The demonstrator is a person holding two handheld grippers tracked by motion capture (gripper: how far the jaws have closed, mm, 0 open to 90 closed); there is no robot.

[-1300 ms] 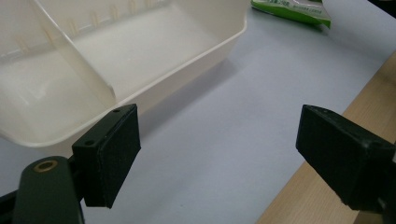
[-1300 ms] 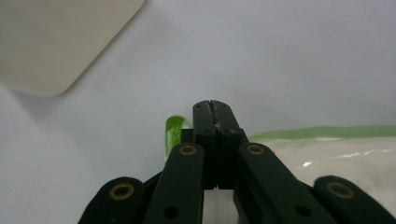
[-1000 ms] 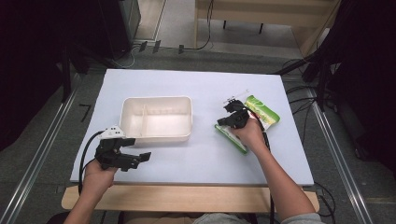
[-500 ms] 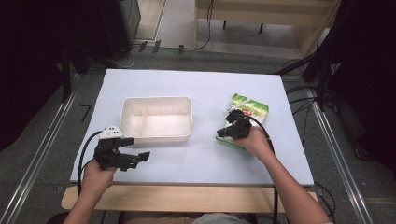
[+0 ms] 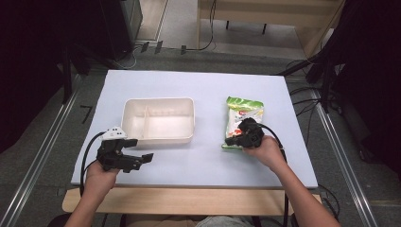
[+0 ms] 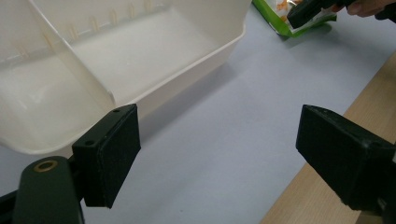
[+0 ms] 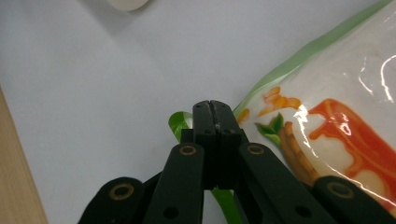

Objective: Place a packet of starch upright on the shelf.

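A green and white snack bag (image 5: pixel 246 111) with orange print lies flat on the white table top (image 5: pixel 208 161), right of centre. My right gripper (image 5: pixel 232 141) is shut on the bag's near left edge. In the right gripper view the jaws (image 7: pixel 211 109) meet, and the bag's (image 7: pixel 336 93) green rim sticks out beside them. A cream plastic tray (image 5: pixel 158 100) with a divider stands left of the bag. By the tray's near left corner my left gripper (image 5: pixel 144 158) is held open and holds nothing. In its own view the left gripper (image 6: pixel 219 149) points past the tray (image 6: pixel 140 56).
The table's wooden front edge (image 5: pixel 189 198) runs along the near side. Cables (image 5: pixel 302 101) and dark equipment lie on the floor to the right and behind. In the left gripper view the bag (image 6: pixel 275 14) and the right gripper (image 6: pixel 308 11) show at the top.
The right gripper has dragged the bag leftward, toward the tray, and the bag has turned straighter on the table. The left gripper has stayed where it was.
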